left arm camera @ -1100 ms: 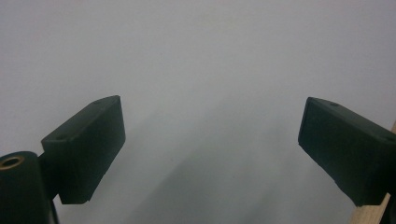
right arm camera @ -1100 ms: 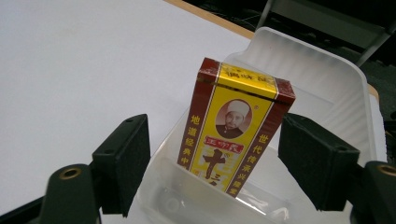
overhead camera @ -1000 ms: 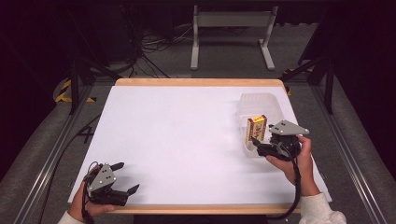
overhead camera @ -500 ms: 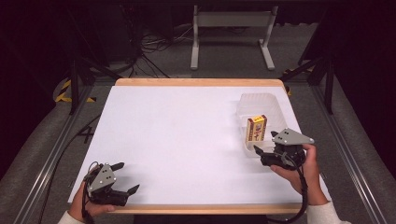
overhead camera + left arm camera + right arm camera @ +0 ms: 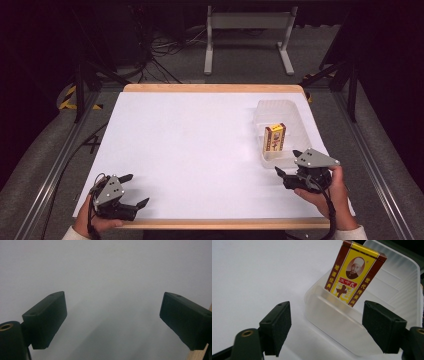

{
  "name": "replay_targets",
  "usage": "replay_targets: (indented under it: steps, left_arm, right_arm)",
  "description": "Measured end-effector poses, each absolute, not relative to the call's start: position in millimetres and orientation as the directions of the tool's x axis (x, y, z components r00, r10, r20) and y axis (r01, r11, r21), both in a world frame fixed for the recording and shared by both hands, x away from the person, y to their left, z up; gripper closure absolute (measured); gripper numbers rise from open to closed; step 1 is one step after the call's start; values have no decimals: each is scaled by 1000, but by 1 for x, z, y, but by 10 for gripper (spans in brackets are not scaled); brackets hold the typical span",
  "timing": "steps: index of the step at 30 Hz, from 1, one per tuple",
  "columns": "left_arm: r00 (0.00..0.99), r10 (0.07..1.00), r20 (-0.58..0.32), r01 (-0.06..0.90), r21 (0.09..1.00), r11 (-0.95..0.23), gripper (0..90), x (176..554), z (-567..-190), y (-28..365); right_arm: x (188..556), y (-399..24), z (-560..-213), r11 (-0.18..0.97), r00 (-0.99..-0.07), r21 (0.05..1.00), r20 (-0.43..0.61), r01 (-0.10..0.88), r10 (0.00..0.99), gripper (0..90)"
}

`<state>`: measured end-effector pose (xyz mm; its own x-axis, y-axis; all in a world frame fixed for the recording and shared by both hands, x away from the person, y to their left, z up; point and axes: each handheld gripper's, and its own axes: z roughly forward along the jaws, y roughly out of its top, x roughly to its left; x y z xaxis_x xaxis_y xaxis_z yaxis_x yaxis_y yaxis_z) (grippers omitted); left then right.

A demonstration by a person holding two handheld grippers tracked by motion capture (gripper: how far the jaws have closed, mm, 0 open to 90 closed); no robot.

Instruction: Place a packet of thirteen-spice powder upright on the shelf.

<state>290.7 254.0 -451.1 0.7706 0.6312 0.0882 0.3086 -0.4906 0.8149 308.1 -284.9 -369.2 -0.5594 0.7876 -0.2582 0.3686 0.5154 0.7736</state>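
Red-and-yellow carton [image 5: 352, 277], printed with a portrait and Chinese characters, stood leaning in the translucent plastic tray [image 5: 402, 287] at the desk's [image 5: 200, 150] right. Right gripper [image 5: 289, 162], near the tray, jaws just been opening, nothing between. Left gripper [image 5: 135, 190] released, empty.

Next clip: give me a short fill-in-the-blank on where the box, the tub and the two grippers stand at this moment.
1. The yellow and red box stands inside the clear plastic ____.
2. The tub sits on the white table toward its ____ side in the high view.
3. The right gripper has its jaws ____, with nothing between them.
4. The left gripper rests near the table's ____ edge.

Missing words: tub; right; open; front
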Motion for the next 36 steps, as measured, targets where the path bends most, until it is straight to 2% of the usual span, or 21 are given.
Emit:
replay_targets:
  steps: [14, 21, 30, 36]
  left_arm:
    - [771, 631, 89, 308, 815, -491, 82, 291, -451, 255]
    - [770, 632, 90, 305, 817, -489, 82, 291, -450, 255]
    - [771, 631, 88, 304, 820, -486, 81, 292, -451, 255]
    - [766, 637, 89, 302, 825, -478, 81, 295, -450, 255]
  right_arm:
    - [293, -297, -387, 558, -579, 747, -289, 362, 762, 227]
    - [290, -302, -402, 601, -571, 702, -331, 383, 751, 218]
    - [289, -324, -422, 597, -517, 682, -359, 423, 777, 205]
    - [285, -341, -430, 531, -468, 714, -315, 456, 826, 189]
